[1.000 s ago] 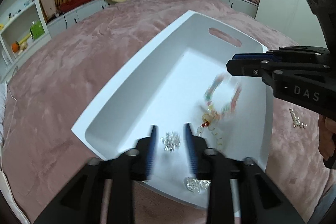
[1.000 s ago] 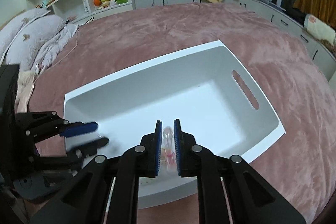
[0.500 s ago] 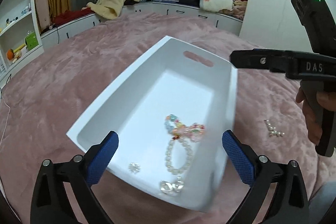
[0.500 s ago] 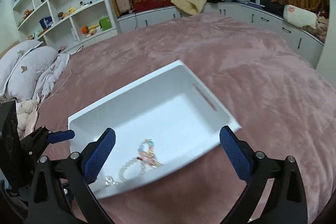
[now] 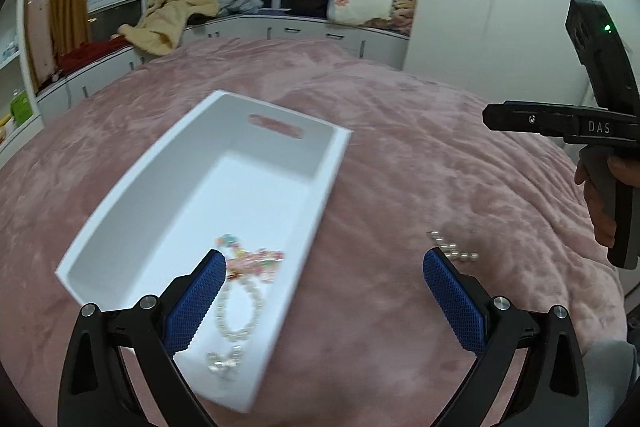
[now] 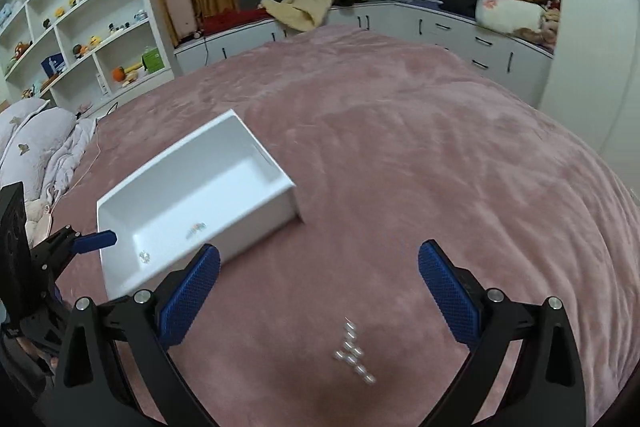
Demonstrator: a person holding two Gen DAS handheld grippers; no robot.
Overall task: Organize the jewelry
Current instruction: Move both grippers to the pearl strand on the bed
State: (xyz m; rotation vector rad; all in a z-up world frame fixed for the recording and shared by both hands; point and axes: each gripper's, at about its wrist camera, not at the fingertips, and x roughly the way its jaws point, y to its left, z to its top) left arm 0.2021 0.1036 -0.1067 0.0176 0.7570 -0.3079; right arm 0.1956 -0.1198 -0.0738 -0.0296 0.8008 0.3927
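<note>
Left gripper (image 5: 320,279): jaws stood wide open, holding nothing, touching nothing.
White tray (image 5: 120,203): left of centre on the pink bedspread (image 5: 400,155).
Bracelets (image 5: 244,279): inside the tray's near end; blurred, perhaps two or three pieces.
Right gripper (image 6: 320,283): jaws spread wide, empty.
Silver beads (image 6: 354,351): bottom centre, on the bedspread below the right jaws, untouched.

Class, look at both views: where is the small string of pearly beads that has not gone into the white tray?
The beads lie on the pink bedspread, outside the white tray, low between the right gripper's open fingers.
</note>
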